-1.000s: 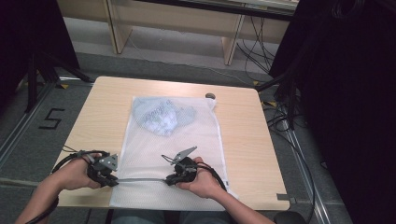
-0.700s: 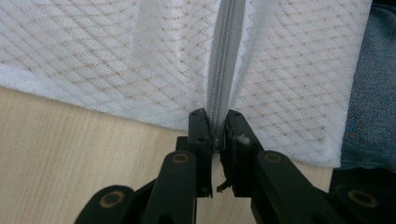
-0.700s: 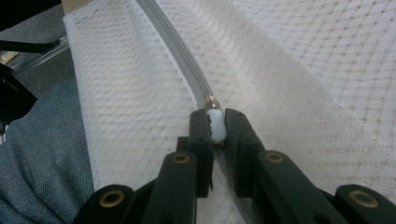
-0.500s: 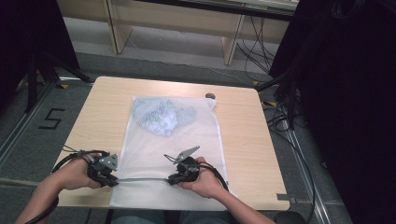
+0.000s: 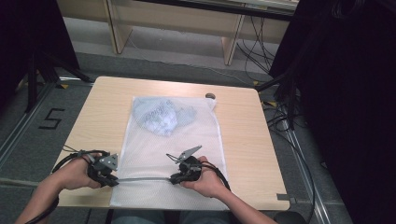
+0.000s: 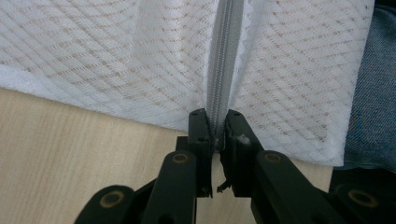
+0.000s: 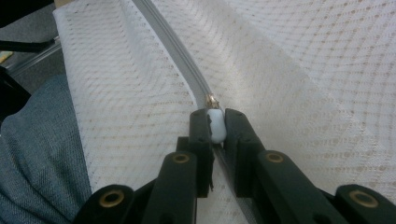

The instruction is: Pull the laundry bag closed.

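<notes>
White mesh laundry bag [image 5: 173, 154] lay flat mid-table, a bluish garment [image 5: 161, 116] inside at its far end. Left gripper [image 6: 216, 140] was pinched on the zipper's [image 5: 142, 178] left end near the bag's near edge; right gripper [image 7: 216, 130] was clamped on the white zipper pull [image 7: 215, 125]. Judged about midway: roughly half the zipper remained to travel.
</notes>
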Available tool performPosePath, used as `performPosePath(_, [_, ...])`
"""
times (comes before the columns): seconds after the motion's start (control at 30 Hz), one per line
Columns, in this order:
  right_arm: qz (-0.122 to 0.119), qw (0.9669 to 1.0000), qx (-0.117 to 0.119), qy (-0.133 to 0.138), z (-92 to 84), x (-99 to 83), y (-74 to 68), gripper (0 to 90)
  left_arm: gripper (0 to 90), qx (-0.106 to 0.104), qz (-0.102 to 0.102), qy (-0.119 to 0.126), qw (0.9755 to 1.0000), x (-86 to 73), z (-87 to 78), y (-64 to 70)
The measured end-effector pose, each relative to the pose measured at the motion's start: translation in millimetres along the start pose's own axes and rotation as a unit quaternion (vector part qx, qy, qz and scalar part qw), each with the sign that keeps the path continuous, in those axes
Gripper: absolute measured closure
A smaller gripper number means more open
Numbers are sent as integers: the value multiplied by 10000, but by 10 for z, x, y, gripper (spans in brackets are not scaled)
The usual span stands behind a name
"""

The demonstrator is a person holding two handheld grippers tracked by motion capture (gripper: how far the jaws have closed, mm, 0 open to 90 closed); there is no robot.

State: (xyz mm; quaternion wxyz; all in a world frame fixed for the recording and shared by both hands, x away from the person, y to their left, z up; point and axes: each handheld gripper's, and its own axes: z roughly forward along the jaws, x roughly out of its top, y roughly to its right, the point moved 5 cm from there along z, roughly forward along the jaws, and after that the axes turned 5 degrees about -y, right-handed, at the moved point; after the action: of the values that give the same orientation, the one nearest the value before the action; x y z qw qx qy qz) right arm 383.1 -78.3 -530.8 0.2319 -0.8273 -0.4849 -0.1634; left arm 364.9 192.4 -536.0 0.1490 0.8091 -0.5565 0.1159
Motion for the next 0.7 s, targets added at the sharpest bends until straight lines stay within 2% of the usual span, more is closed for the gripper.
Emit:
performPosePath(0.03, [-54, 10000, 58, 28, -1, 2, 7, 825, 822, 34, 130, -55, 9999, 0, -6, -19])
performPosePath(0.13, [-123, 9999, -8, 5, -10, 4, 16, 825, 822, 69, 236, -63, 9997, 4, -8, -35])
performPosePath(0.2, [82, 10000, 15, -39, -23, -10, 4, 825, 822, 67, 231, -56, 9997, 4, -7, -35])
performPosePath(0.27, [138, 9999, 36, -20, -23, -20, 7, 825, 822, 62, 230, -60, 9997, 3, -8, -35])
performPosePath(0.3, [46, 10000, -1, -19, -22, -24, 23, 825, 822, 54, 184, -59, 9998, 2, -8, -28])
performPosePath(0.37, [137, 9999, 31, -32, -34, -36, 21, 825, 822, 64, 229, -62, 9997, 4, -8, -35])
performPosePath(0.43, [75, 10000, -17, -54, -43, -43, 34, 825, 822, 63, 231, -60, 9997, 5, -8, -35])
performPosePath(0.6, [133, 9999, -4, -77, -69, -58, 41, 825, 822, 64, 227, -53, 9997, 4, -8, -35])
performPosePath(0.63, [165, 9999, 11, -49, -78, -65, 46, 825, 822, 16, 57, -49, 10000, -5, -6, -8])
performPosePath(0.7, [147, 9998, -26, -89, -85, -78, 54, 825, 822, 21, 64, -51, 10000, -5, -6, -8])
